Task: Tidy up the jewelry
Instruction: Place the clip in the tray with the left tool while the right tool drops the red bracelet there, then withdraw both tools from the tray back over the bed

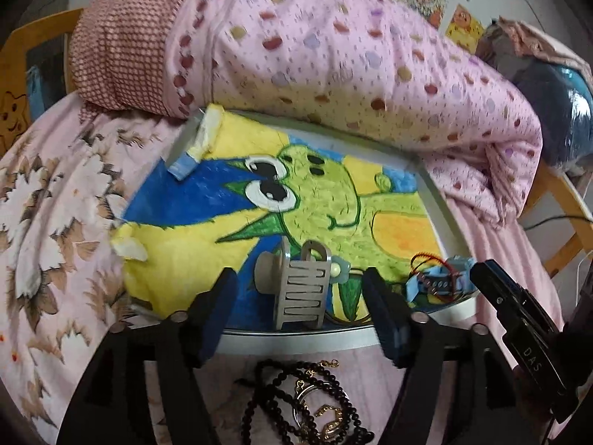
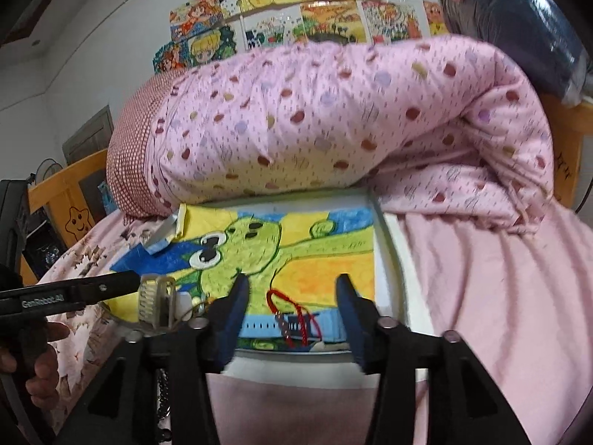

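Note:
A white tray (image 1: 435,200) lined with a frog drawing lies on the bed. A grey hair claw clip (image 1: 302,289) stands at its near edge, right between the fingers of my open left gripper (image 1: 300,296). A blue watch strap with a red string bracelet (image 1: 437,278) lies right of it. Black bead strands and gold pieces (image 1: 315,404) lie on the bed below the left gripper. My open right gripper (image 2: 292,307) hovers over the blue strap (image 2: 259,330) and red bracelet (image 2: 296,315). The clip (image 2: 155,300) shows at its left.
A rolled pink spotted quilt (image 1: 333,55) lies just behind the tray. A dark blue bundle (image 2: 519,26) sits at the back right. The orange bed frame (image 2: 63,193) stands at the left. The right gripper's body (image 1: 519,330) is close on the left gripper's right.

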`<state>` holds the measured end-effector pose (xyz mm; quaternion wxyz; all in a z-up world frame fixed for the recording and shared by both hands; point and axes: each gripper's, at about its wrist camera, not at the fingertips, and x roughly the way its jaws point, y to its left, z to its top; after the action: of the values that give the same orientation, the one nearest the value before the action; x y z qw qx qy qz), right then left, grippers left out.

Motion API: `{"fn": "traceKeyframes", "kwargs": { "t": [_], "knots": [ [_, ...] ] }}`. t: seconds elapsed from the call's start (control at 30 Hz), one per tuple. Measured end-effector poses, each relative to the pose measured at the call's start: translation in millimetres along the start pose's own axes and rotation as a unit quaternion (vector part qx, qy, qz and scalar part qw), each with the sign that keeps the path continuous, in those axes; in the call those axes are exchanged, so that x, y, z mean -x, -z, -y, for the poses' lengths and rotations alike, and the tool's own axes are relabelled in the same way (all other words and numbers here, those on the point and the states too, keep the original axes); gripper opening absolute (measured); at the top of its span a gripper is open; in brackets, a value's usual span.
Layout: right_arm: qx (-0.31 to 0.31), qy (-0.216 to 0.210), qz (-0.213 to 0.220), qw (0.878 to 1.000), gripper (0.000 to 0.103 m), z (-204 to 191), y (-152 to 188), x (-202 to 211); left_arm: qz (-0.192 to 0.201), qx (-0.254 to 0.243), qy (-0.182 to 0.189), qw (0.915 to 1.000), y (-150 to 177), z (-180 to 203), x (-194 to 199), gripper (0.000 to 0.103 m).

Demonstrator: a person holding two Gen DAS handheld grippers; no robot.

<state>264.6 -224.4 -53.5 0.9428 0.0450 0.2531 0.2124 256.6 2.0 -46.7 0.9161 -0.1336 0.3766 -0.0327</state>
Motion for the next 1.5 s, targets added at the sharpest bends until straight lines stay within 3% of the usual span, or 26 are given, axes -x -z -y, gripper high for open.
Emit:
{"fn": "traceKeyframes", "kwargs": {
  "t": [0.1,0.23,0.4,0.63,0.87,1.1,1.5],
  "knots": [
    [-0.004,-0.005,0.021,1.000,0.075,-1,-9,18,0.021,0.008,0.001,0.9997,-3,0,18,0.080],
    [0.006,-0.005,0.047,0.999,0.084,-8,-20,43,0.056,0.010,0.003,0.9984,-6,2,45,0.099],
    [0.009,-0.015,0.089,0.996,0.103,-19,-26,82,0.097,-0.006,0.001,0.9952,-4,11,81,0.101],
    [0.020,-0.010,0.128,0.992,0.103,-36,-21,134,0.135,-0.024,0.003,0.9906,9,13,124,0.101],
    [0.024,-0.003,0.134,0.991,0.103,-54,-9,165,0.155,-0.036,0.005,0.9872,32,9,161,0.101],
    [0.035,0.000,0.110,0.993,0.103,-70,13,185,0.161,-0.051,-0.001,0.9855,59,2,187,0.101],
    [0.042,-0.001,0.058,0.997,0.103,-86,43,195,0.132,-0.058,-0.012,0.9895,98,-17,197,0.101]
  ]
}}
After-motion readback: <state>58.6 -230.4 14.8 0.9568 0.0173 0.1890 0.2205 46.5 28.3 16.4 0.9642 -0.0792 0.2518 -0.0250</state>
